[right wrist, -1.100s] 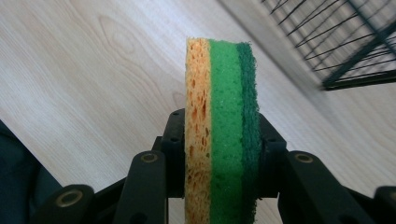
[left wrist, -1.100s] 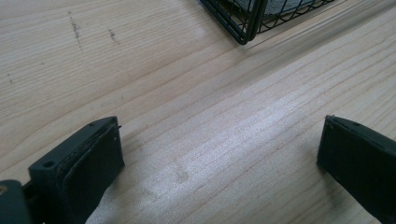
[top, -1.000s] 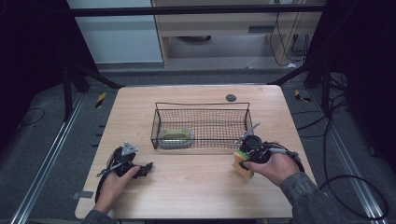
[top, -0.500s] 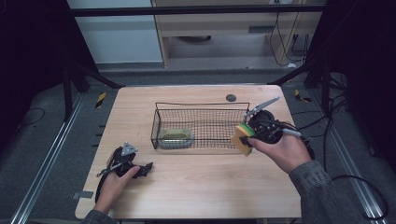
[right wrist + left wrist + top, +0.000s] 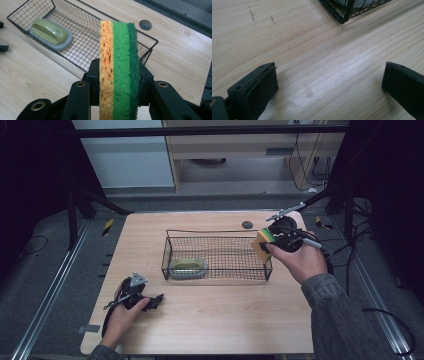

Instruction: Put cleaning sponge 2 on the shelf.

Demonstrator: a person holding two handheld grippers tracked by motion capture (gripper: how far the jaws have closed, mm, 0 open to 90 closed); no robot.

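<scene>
Above the right end of the wire basket (image 5: 217, 251), the right gripper (image 5: 270, 242) clamps an orange-and-green sponge (image 5: 119, 67) on edge between its jaws. Inside the basket's left part lies a green-topped scrubber (image 5: 187, 267). Near left, the left gripper (image 5: 150, 300) rests on the wooden table (image 5: 220, 320), jaws wide apart with nothing between them.

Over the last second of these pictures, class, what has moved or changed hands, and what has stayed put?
The right gripper, shut on the layered sponge, has carried it from the table's near right side up and away, to the right end of the wire basket. Nothing was let go. The left gripper stays low on the table, open, and the green scrubber lies unmoved in the basket's left end.
</scene>
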